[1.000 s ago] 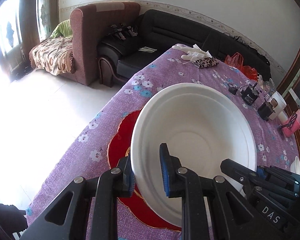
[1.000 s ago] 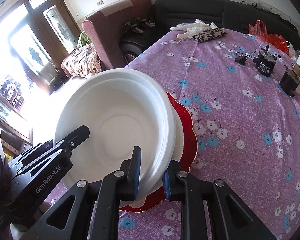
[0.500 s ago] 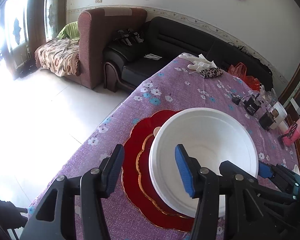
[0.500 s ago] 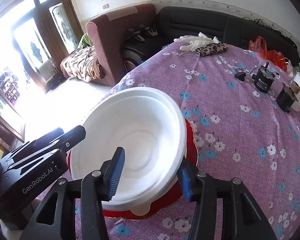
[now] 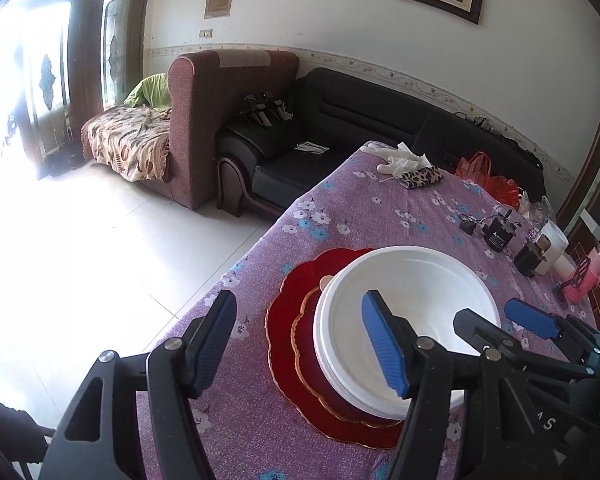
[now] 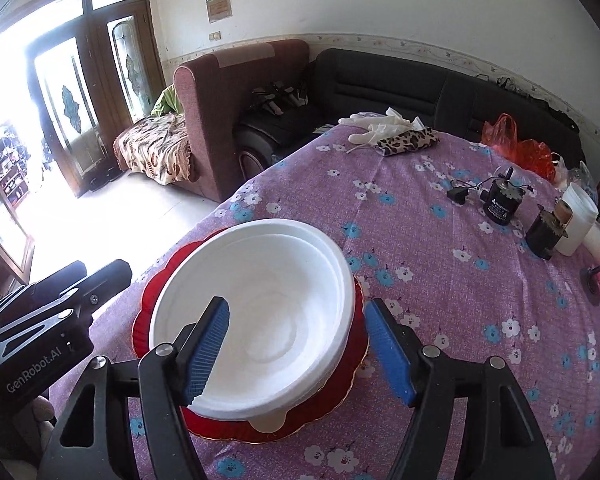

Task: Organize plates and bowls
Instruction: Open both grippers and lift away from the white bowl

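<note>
With both pairs of tongs just having spread, I see left tongs point(image 5: 300, 344) and right tongs point(image 6: 298, 350) released, pads clear of the white bowl point(image 6: 256, 316). It sits stacked on the red plates point(image 5: 288, 320) near the table point(image 6: 440, 280) edge.

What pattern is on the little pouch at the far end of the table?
Leopard print, tan with dark spots, on the pouch; the right wrist view shows it best.

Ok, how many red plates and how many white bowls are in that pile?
Red plates: 2
White foam bowls: 2, as far as the rims show
Total: 4
</note>
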Available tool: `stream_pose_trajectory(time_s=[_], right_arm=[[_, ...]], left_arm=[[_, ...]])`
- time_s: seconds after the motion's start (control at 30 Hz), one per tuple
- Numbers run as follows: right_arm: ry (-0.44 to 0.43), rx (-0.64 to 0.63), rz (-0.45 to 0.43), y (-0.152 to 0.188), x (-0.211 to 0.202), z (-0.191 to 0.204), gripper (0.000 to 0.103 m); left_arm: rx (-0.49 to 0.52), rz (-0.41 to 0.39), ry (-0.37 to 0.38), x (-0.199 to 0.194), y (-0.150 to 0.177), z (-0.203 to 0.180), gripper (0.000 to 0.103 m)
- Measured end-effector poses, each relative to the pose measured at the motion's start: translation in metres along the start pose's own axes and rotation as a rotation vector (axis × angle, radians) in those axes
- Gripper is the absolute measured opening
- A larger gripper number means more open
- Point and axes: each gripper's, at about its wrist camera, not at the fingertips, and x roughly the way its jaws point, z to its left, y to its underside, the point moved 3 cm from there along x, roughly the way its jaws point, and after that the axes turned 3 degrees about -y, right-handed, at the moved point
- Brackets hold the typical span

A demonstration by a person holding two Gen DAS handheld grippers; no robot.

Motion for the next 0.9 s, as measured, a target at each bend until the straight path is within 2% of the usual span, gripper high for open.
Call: stream_pose_trajectory(time_s=[0.1,0.17,0.33,0.6,0.9], right_arm=[[0.001,0.022,-0.018,0.0,-0.007,-0.007,0.075],[-0.004,0.044,-0.027,0.002,-0.012,-0.015,0.076],[-0.002,0.087,-0.037,0.01,-0.024,-0.035,0.076],[-0.015,0.163,-0.033,0.028,-0.035,-0.064,0.076],[-0.028,0.239,-0.054,0.055,-0.058,-0.1,0.077]], left_arm=[[0.036,-0.051,-0.032,-0.013,0.003,-0.007,0.073],[0.063,-0.089,-0.058,-0.022,0.004,-0.012,0.084],[0.133,-0.155,-0.106,-0.041,0.009,-0.031,0.094],[0.219,-0.163,-0.11,-0.051,0.021,-0.062,0.094],[0.279,-0.168,-0.071,-0.064,0.034,-0.091,0.095]])
